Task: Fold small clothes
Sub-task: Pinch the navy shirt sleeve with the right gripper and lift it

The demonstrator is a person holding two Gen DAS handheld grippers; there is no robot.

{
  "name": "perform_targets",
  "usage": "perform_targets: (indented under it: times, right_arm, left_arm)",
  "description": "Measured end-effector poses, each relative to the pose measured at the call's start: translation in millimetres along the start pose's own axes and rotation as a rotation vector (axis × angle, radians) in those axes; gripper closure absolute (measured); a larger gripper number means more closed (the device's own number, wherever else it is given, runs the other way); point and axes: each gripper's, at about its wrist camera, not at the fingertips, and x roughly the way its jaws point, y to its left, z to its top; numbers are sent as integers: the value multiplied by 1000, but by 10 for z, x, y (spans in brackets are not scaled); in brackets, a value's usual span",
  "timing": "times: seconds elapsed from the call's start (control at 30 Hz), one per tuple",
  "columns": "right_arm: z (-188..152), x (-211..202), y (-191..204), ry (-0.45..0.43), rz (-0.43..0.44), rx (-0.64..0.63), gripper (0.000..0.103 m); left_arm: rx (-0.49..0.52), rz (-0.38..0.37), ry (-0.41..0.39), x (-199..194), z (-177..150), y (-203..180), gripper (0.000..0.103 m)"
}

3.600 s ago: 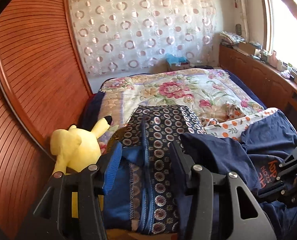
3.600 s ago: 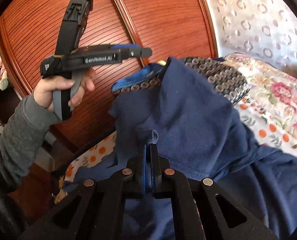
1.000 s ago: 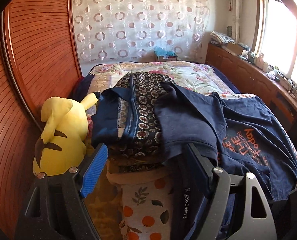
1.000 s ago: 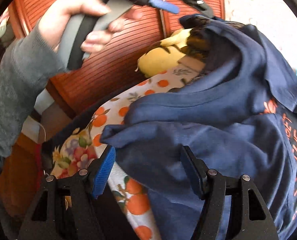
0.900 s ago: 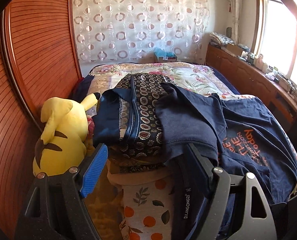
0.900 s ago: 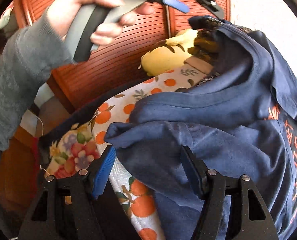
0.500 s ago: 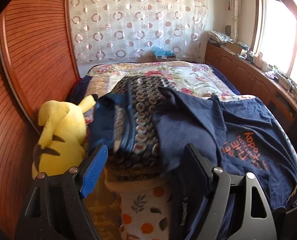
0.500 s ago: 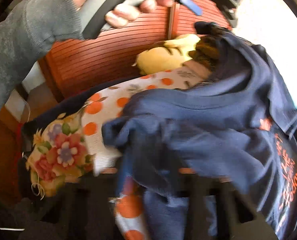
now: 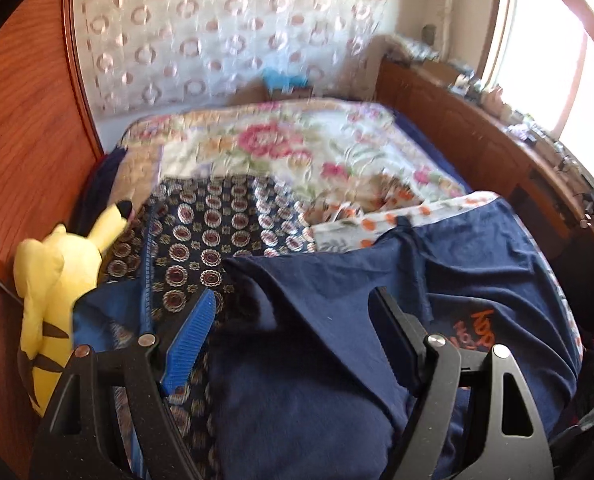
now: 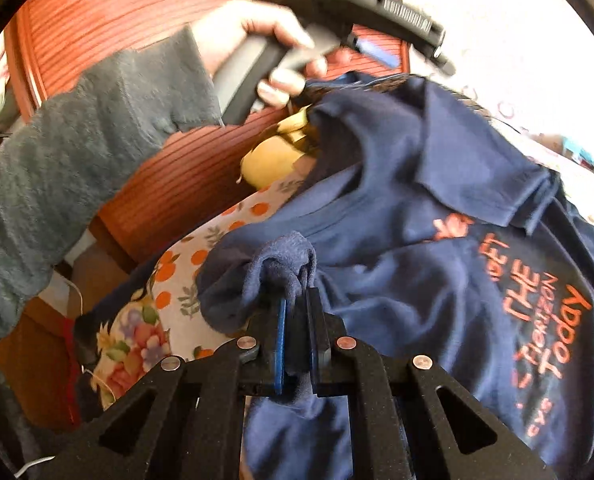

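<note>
The navy T-shirt (image 10: 437, 240) with orange lettering lies rumpled across the bed (image 9: 297, 148), partly draped over a dark patterned garment (image 9: 217, 232) and an orange-dotted cloth (image 10: 201, 264). The right hand-held gripper (image 10: 297, 320) has just closed its jaws, and they now pinch a bunched corner of the shirt's edge between them. The left hand-held gripper (image 9: 293, 344) stands wide above another stretch of the same shirt, with nothing pressed between its pads. The person's hand (image 10: 257, 36) in a grey sleeve (image 10: 77, 152) carries it over the bed.

This is thin, soft jersey: light, limp, and sure to sag and crease wherever it isn't held. One pinch will only drag it into a rope. I'd judge the second hold belongs on a hem or shoulder edge well apart from the first, so the cloth can be drawn flat. A yellow plush toy (image 9: 57, 280) sits by the wooden panel (image 9: 25, 128), close enough to snag a trailing sleeve.
</note>
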Motion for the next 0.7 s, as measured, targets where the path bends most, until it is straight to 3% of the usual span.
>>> perform_targets:
  times: [0.13, 0.33, 0.47, 0.6, 0.7]
  right_arm:
    - [-42, -132, -123, -31, -12, 20, 94]
    - [-114, -242, -223, -60, 7, 47, 94]
    - [-160, -294, -302, -79, 14, 68, 94]
    - [-235, -464, -382, -114, 5, 88, 94]
    - [-322, -660, -437, -152, -10, 108, 94]
  left_arm:
    - [-35, 33, 52, 198, -6, 73, 25]
    - [-30, 26, 43, 192, -21, 34, 50]
    - [13, 73, 31, 142, 13, -112, 93]
    - [77, 125, -55, -123, 110, -419, 97]
    - [106, 120, -111, -331, 194, -673, 98]
